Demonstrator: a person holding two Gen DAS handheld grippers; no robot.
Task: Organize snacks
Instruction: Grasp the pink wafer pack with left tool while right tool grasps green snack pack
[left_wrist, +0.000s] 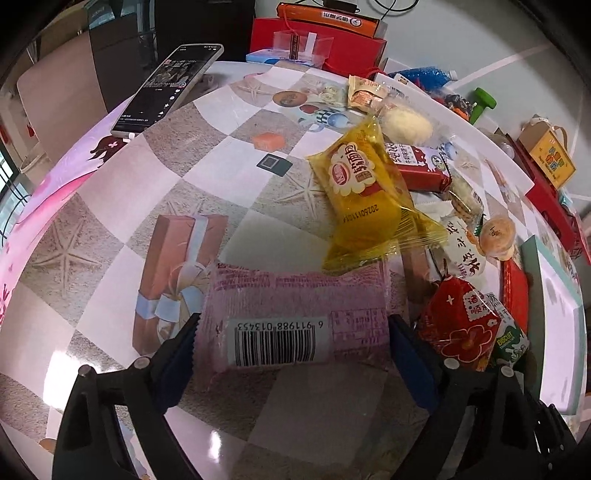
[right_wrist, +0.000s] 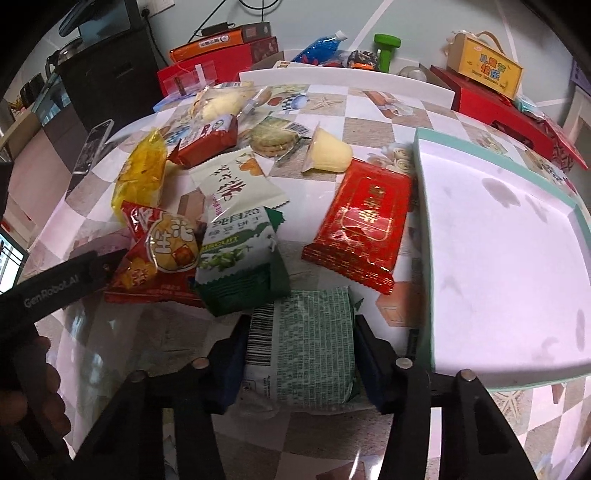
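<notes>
Right hand-held gripper (right_wrist: 299, 354) clamps green packet (right_wrist: 310, 343); left hand-held gripper (left_wrist: 291, 343) straddles pink packet (left_wrist: 295, 314), wide.

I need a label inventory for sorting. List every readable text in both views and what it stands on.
"6 911988 013453": barcode on the pink plastic snack packet between the left gripper jaws.
"20260110": yellow plastic bread packet.
"BISCUIT": green-and-white biscuit packet.
"GenRobot.AI": black left gripper body, seen from the right wrist.
Chinese print on the other wrappers and boxes: too blurred for me to transcribe.
</notes>
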